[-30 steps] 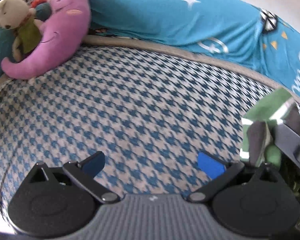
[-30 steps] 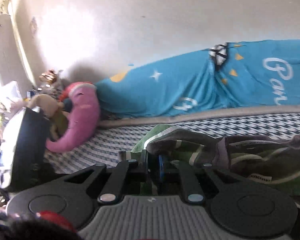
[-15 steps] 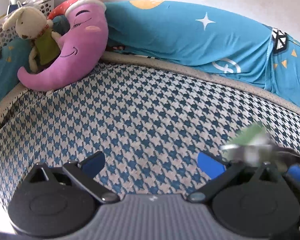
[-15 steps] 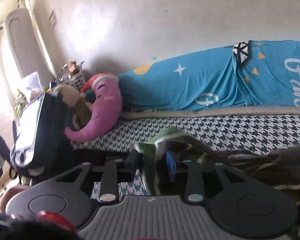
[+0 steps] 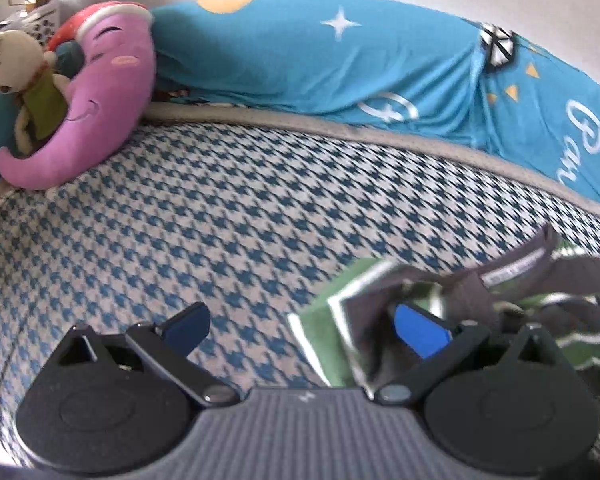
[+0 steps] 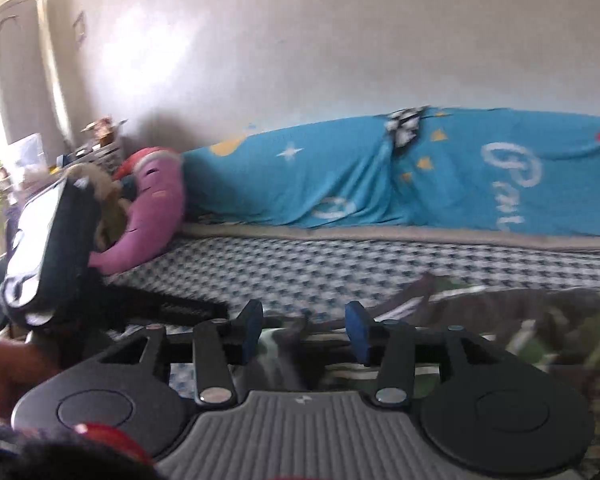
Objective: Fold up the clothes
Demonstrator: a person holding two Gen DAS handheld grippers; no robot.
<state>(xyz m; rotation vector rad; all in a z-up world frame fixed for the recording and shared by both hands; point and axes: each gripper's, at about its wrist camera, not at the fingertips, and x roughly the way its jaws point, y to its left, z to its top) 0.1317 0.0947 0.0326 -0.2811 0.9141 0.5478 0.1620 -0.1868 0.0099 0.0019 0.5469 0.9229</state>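
Both grippers hang over the houndstooth bed cover (image 5: 228, 216). The left gripper (image 5: 304, 324) has its jaws spread wide with nothing between them; its right blue pad sits against a corner of the green, grey and white striped garment (image 5: 340, 320), which lies crumpled on the cover at the right. The right gripper (image 6: 306, 326) is also released, jaws parted, the garment (image 6: 500, 312) spread beneath and beyond them. A purple moon plush (image 5: 100, 92) and a plush bunny (image 5: 16, 64) lean by the blue blanket (image 5: 320, 56).
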